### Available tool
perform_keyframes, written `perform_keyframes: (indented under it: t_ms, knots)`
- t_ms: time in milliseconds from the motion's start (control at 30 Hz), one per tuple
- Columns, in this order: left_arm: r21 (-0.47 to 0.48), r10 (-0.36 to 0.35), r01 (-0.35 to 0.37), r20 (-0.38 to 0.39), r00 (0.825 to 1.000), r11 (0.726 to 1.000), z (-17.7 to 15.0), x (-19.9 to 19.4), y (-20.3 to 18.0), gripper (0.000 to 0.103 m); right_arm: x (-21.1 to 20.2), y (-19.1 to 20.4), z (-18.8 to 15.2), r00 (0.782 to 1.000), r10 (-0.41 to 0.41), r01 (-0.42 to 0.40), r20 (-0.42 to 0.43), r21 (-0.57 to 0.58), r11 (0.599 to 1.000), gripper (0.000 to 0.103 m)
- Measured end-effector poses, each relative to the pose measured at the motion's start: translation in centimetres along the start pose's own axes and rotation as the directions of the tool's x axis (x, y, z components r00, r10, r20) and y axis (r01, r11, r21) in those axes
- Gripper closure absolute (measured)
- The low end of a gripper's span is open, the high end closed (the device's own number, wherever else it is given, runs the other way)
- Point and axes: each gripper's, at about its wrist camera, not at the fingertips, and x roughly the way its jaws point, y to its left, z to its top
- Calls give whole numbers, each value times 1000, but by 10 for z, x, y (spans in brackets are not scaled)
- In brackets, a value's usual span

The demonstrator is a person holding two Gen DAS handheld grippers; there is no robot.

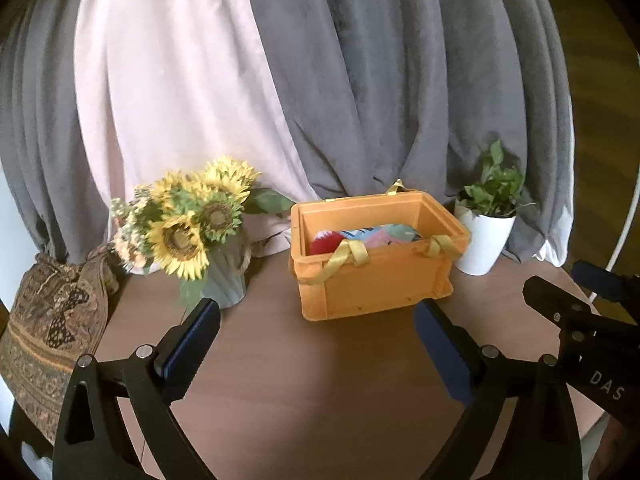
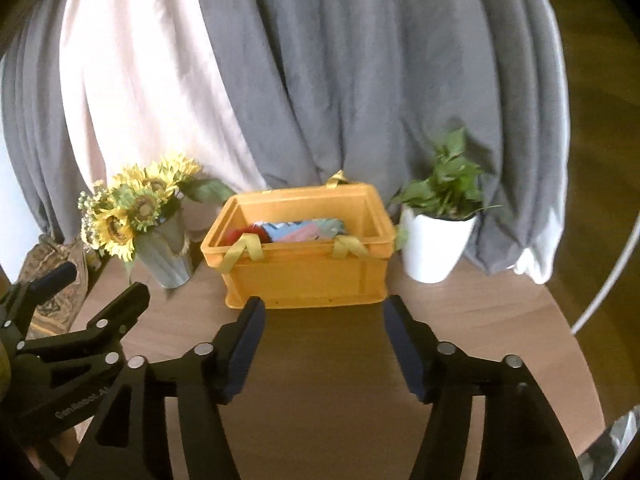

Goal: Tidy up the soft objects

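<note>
- Left gripper [image 1: 318,330] stood wide open, nothing between the jaws.
- Right gripper [image 2: 325,334] was also open, a bit narrower, and empty.
- Both sat on the near side of the crate [image 1: 376,264], clear of it, not touching.
- Soft items [image 1: 366,236] lay inside the crate: a red fuzzy piece at left, light blue-pink fabric across the rest, all below the rim. Yellow straps [image 1: 344,258] hung over the front wall.
- No loose soft items showed on the table [image 1: 304,380], so the packing looked done or nearly so.
- Step in hand, as I judged it: pulling clear after a drop.
- To do it well: keep the jaws open so no fabric or strap is pinched and dragged out.
- Keep the left gripper off the sunflower vase [image 1: 224,276] and the right off the plant pot [image 2: 434,246]; both stood just beside the crate.
- The two grippers were close together, so they needed spacing.
</note>
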Motion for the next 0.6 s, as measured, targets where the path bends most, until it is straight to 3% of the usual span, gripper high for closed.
perform_keyframes:
  t_ms: [600]
  knots:
    - [-4,55,-55,101,993,998,-69,-157,-30,0,-147,-24,-78,994,17,-16,109,-5,1000,31]
